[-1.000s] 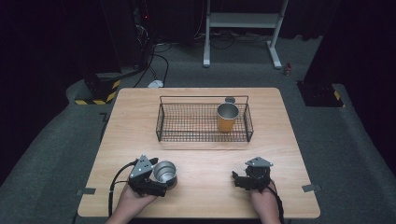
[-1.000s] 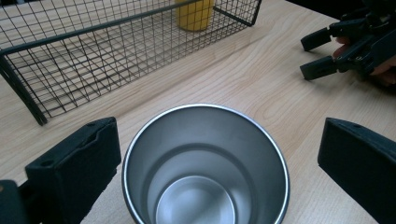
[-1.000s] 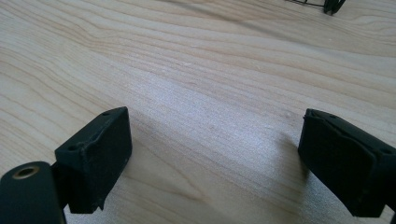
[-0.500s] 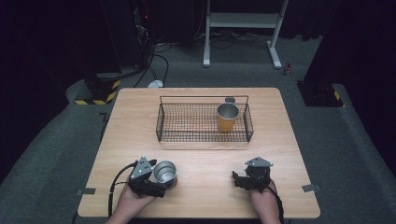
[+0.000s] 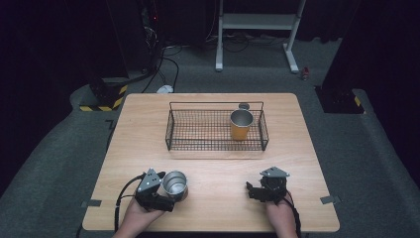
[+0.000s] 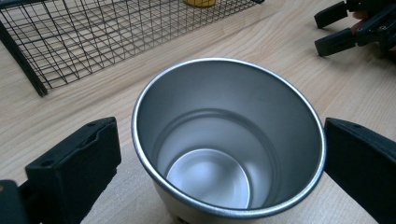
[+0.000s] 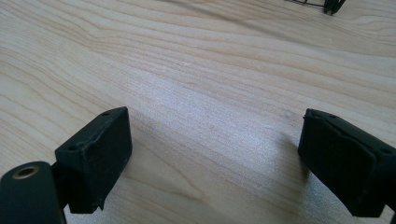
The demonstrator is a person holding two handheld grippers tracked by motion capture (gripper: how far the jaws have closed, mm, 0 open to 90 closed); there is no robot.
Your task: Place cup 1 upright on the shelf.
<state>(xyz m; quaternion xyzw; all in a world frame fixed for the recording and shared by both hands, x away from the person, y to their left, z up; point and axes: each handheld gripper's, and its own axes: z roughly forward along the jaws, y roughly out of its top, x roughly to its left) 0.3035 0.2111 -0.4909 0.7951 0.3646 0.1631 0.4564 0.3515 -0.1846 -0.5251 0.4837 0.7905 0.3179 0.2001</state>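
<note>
No shift: left gripper (image 5: 166, 191) around steel cup (image 5: 175, 182).

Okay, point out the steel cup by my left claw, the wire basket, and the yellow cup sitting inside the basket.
steel cup (image 6: 227, 140), left gripper view, on its inner wall.
wire basket (image 5: 198, 130), high view, on its mesh floor.
yellow cup (image 5: 240, 131), high view, on its outer side.

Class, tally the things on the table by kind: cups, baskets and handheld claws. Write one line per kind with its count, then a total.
Metal cups: 2, a silver cup between the left claw's jaws and a yellow-sided cup in the basket
Wire baskets: 1
Claws: 2, left claw and right claw
Total: 5
</note>
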